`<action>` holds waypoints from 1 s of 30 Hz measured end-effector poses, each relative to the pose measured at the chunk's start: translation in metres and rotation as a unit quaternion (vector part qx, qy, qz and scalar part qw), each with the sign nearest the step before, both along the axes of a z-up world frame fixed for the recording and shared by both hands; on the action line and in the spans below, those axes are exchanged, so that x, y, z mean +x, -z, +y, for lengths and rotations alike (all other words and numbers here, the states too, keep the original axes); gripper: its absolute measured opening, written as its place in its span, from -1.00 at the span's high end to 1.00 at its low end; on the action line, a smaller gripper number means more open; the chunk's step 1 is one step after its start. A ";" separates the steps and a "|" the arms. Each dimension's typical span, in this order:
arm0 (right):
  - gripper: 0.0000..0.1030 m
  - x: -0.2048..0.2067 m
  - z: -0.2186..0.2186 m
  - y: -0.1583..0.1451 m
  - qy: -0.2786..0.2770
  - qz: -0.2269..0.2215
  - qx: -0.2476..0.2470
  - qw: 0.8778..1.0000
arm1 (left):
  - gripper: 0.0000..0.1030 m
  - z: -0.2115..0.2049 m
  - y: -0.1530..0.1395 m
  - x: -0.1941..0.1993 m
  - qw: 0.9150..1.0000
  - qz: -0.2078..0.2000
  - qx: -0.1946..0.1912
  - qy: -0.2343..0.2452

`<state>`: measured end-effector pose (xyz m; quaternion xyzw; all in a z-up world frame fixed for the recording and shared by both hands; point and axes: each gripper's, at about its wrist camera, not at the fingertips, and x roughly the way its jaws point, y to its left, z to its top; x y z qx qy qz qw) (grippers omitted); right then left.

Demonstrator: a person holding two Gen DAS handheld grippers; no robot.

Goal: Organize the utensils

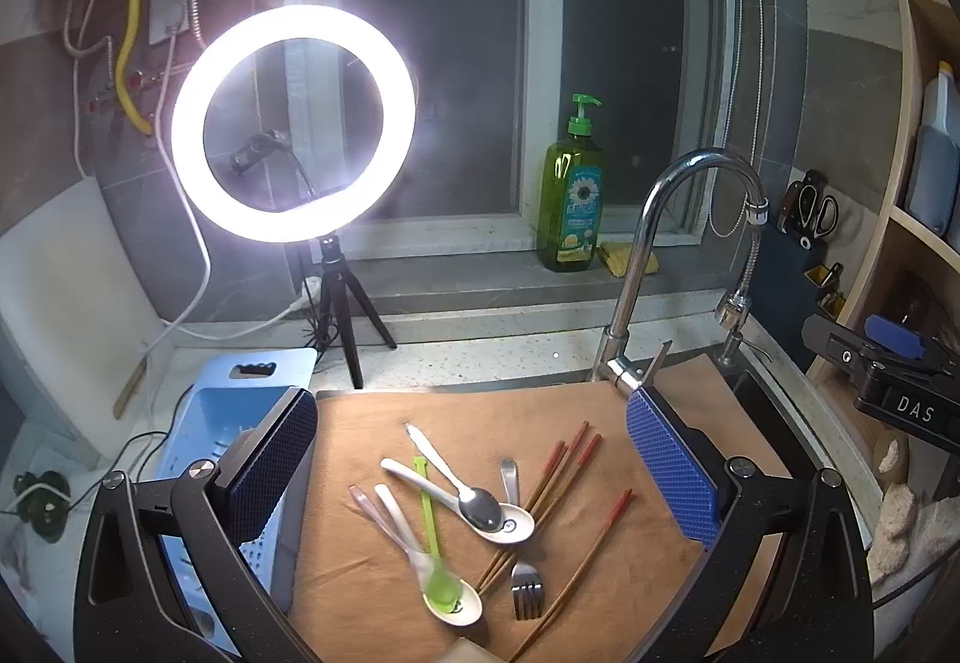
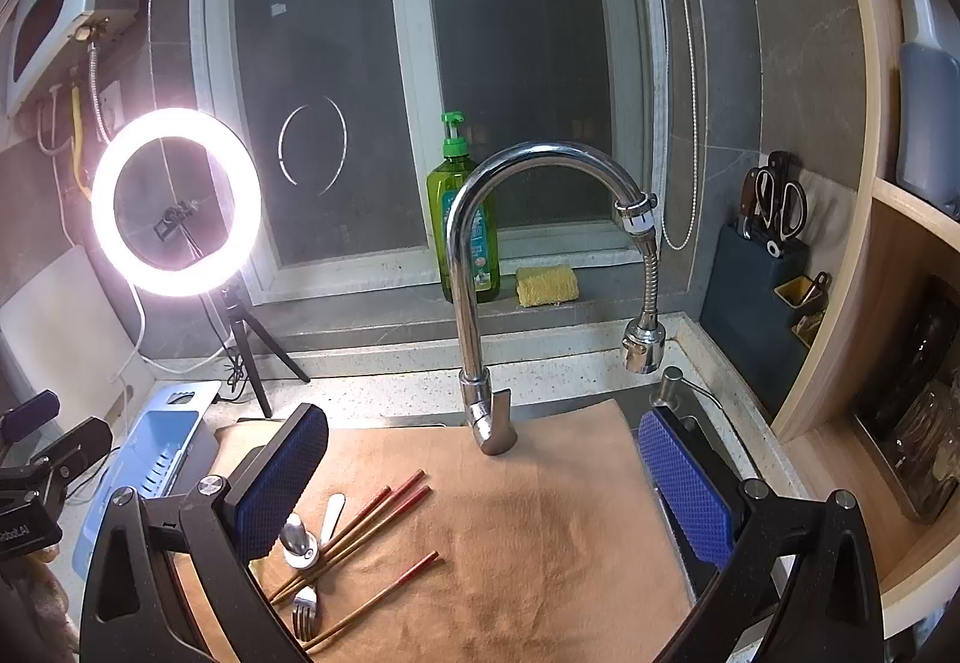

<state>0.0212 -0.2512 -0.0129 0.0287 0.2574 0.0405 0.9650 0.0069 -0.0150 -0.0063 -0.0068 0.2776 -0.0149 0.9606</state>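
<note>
Utensils lie in a loose pile on a brown cloth [image 1: 420,621] over the sink: white spoons [image 1: 510,525], a metal spoon [image 1: 480,507], a green spoon [image 1: 438,585], a metal fork [image 1: 527,591] and several red-tipped chopsticks [image 1: 576,465]. My left gripper [image 1: 474,477] is open and empty, held above the pile. My right gripper [image 2: 480,489] is open and empty over the bare cloth [image 2: 540,543], to the right of the chopsticks [image 2: 372,519] and fork [image 2: 305,612]. Its left finger hides part of the spoons [image 2: 297,540].
A blue slotted drainer tray [image 1: 198,423] stands left of the cloth, also in the right wrist view [image 2: 156,453]. A chrome faucet [image 1: 636,267] rises behind the cloth. A ring light on a tripod [image 1: 288,123], a green soap bottle [image 1: 570,195] and a knife block [image 2: 756,267] stand around.
</note>
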 end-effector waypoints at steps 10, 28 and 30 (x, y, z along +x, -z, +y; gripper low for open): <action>-0.99 0.000 0.000 0.002 0.003 0.002 0.000 1.000 | -0.98 -0.002 0.000 0.000 1.000 0.001 0.001 0.000; -0.99 0.011 -0.002 0.009 0.005 0.017 -0.001 1.000 | -0.98 -0.003 0.006 0.007 1.000 0.013 0.000 0.003; -0.99 0.013 -0.001 0.012 0.004 0.021 -0.002 1.000 | -0.98 -0.001 0.008 0.010 1.000 0.016 -0.001 0.003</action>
